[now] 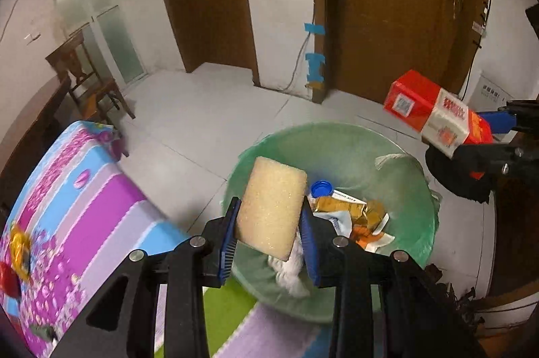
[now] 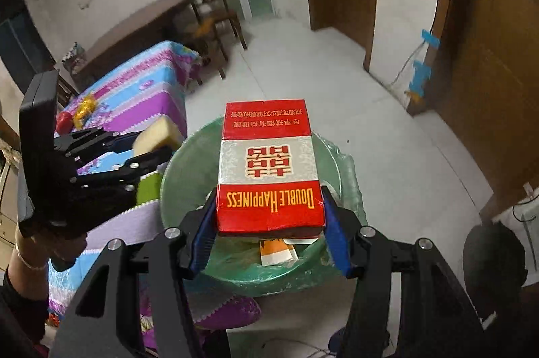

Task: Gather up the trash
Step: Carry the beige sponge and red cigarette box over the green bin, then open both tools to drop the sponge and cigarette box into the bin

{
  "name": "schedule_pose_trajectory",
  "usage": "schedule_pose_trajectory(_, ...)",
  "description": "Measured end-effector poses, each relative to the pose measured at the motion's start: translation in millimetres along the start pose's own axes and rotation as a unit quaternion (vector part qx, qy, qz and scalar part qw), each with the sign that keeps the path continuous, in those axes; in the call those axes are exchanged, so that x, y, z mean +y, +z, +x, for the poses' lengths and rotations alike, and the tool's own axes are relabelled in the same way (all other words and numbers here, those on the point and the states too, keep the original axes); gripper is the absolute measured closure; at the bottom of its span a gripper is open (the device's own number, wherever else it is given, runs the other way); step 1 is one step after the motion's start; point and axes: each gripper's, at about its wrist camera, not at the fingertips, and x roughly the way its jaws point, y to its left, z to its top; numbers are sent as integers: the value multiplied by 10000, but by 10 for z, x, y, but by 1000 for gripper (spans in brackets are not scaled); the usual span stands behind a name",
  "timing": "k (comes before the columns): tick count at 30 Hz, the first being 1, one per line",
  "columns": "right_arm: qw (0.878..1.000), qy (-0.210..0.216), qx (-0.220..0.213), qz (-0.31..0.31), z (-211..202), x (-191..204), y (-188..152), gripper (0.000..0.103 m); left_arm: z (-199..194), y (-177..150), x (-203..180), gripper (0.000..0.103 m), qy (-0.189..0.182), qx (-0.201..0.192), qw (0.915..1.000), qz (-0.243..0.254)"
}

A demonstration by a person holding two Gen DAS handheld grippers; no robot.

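Blue-padded jaws of the left gripper [image 1: 271,219] were clamped on a tan sponge [image 1: 271,208], which tilted above the near rim of the bin [image 1: 411,223]. The bin, lined with a green bag, stood on the tiled floor [image 1: 202,128] and held a blue cap [image 1: 321,188], gold wrappers [image 1: 340,206], an orange-and-white scrap and some white cloth partly hidden behind the sponge. To the left lay the table [image 1: 84,206] under a pink, blue and purple flowered cloth; a gold wrapper [image 1: 20,248] and something red at its edge were blurred and cut off.

The right gripper [image 2: 269,213] had its jaws closed on a red carton [image 2: 267,166] marked "Double Happiness", held flat over the bin and covering most of its contents from the right wrist view; only the orange-and-white scrap [image 2: 276,251] showed beneath it. From the left wrist view the same carton hung just past the bin's far right rim.

Around them stood a wooden chair [image 1: 87,81], brown doors [image 1: 397,4], a frosted glass door [image 1: 94,4] and blue tape [image 1: 315,61] over a cable on the wall. A dark rounded thing [image 2: 492,260] beside the bin on the right was too dim to identify. A hand and dark sleeve carrying the left gripper were cut off at the lower left edge of the right wrist view.
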Motion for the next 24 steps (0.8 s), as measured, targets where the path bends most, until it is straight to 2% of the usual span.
schedule_pose_trajectory(8, 9996, -72, 280, -46, 167, -39, 37, 49, 286, 19, -86, 68, 23, 173, 9998, 33)
schedule_pose_trajectory(24, 9993, -131, 325, -100, 163, -38, 86, 48, 322, -96, -2, 68, 47, 238, 9997, 27)
